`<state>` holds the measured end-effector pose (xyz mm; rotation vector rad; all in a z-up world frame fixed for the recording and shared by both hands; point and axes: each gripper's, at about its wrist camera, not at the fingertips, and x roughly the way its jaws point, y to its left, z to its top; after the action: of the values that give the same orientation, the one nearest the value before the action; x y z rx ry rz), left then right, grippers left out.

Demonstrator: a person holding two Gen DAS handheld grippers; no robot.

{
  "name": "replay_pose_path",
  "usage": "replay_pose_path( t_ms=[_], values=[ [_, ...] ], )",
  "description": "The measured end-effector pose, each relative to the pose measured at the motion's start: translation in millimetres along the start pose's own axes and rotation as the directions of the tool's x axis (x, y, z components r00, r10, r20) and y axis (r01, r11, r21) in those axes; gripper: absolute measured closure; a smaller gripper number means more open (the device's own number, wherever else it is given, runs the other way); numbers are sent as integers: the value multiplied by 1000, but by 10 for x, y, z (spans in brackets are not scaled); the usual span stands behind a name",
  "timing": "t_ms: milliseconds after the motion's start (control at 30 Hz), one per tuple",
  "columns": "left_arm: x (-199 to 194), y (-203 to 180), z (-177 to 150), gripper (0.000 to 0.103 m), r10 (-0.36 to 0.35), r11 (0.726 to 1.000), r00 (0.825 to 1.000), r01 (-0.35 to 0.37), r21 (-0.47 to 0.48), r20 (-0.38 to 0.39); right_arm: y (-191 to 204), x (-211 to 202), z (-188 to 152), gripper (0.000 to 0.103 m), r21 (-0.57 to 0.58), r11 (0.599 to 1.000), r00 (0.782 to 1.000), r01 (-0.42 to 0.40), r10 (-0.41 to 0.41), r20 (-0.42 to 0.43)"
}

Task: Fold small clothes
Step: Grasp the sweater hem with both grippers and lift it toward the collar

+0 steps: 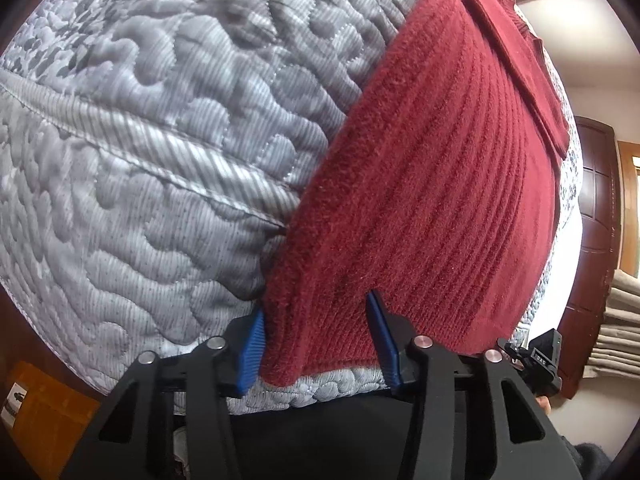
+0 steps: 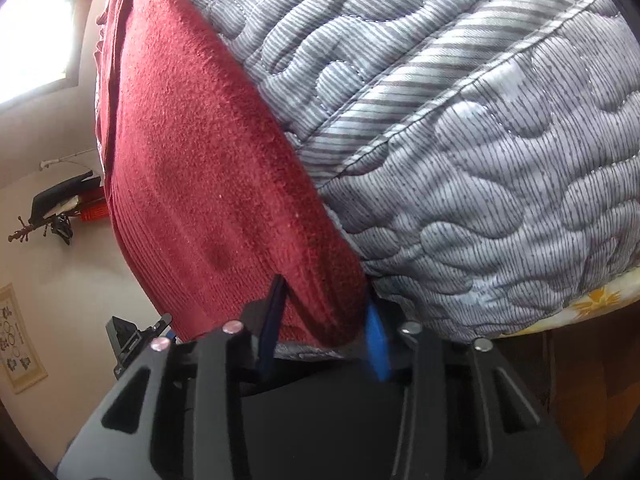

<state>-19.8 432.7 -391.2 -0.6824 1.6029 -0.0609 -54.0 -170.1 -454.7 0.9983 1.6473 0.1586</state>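
Note:
A dark red ribbed knit garment (image 1: 440, 200) lies flat on a grey quilted mattress (image 1: 140, 160), with a folded strip along its far edge. My left gripper (image 1: 316, 304) is open, and its blue pads (image 1: 252, 344) straddle the garment's near left corner at the mattress edge. In the right wrist view the same red garment (image 2: 192, 180) runs up the left side over the mattress (image 2: 480, 160). My right gripper (image 2: 326, 294) is open too, its blue pads (image 2: 378, 344) on either side of the near right corner. Neither pair of pads presses the cloth.
A dark wooden door (image 1: 592, 240) and beige curtains (image 1: 616, 320) stand to the right, and an orange box (image 1: 44, 412) lies low on the left. A bright window (image 2: 32, 20), a coat rack (image 2: 64, 208) and a framed picture (image 2: 16, 340) mark the wall. A floral sheet (image 2: 596, 296) peeks out under the mattress.

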Motion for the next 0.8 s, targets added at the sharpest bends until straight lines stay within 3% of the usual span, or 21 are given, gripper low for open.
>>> replay_pose_path(
  t_ms=[67,200,333,533,800],
  values=[
    [-29,47,4,85,-1,1000,1000,1,-2,1,33,-18,-19,90,5,999,999,-38,38,5],
    [-108,112,11,94,-37,999,999,38,-34,25,153,-64,-59,92,-4,996,996,-85,85,26],
    [-126,78,-6,96,-58,998,998,59,-26,32,291,-163,-110,93,-9,990,988,-144,144,53],
    [-145,81,-9,96,-64,998,997,64,-13,34,407,-241,-59,93,-13,989,987,-150,150,57],
    [-403,17,16,97,-132,991,990,132,17,40,427,-530,31,93,-23,979,976,-202,203,77]
  ],
)
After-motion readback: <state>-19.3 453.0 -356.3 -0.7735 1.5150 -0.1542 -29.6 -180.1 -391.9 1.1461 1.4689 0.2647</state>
